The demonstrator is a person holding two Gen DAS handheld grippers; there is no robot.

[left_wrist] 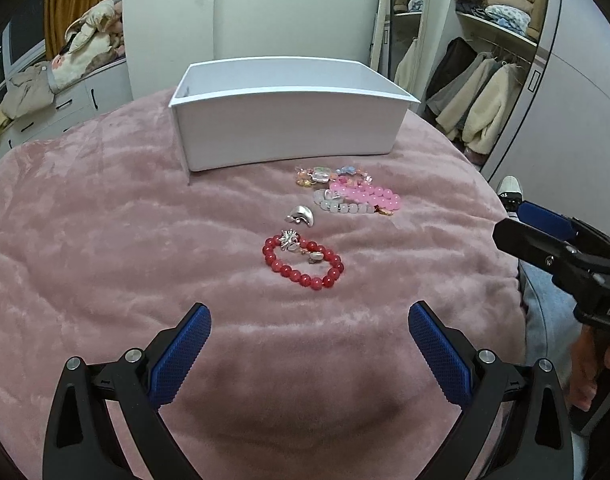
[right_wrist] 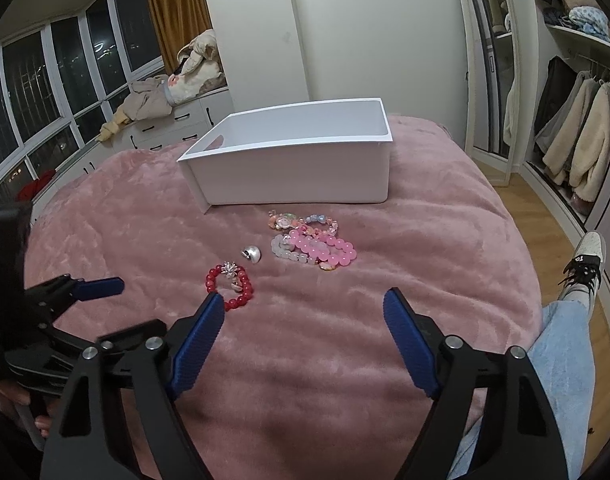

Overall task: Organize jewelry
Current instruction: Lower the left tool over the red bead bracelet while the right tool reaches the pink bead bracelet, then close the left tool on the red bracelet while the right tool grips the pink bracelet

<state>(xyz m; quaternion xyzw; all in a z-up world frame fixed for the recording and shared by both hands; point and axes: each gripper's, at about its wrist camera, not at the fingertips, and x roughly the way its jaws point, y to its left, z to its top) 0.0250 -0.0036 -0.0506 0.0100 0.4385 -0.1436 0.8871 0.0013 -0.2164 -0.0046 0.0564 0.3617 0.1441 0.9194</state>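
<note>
Both the left gripper (left_wrist: pixel 309 354) and right gripper (right_wrist: pixel 303 340) are hovering released over the pink blanket (left_wrist: pixel 105 240), seemingly starting by reaching for the red bracelet (left_wrist: pixel 303 262) to go in the white box (left_wrist: pixel 289 128).

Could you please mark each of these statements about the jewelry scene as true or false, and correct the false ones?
1. The red bead bracelet already lies inside the white box. False: it lies on the pink blanket, in front of the box.
2. The left tool is open and holds nothing. True.
3. The silver heart-shaped piece lies between the red bead bracelet and the pile of pink and pale bracelets. True.
4. The right tool is shut on a pink bracelet. False: it is open and empty, above the blanket.
5. The white box has a lid on it. False: it is open at the top.
</note>
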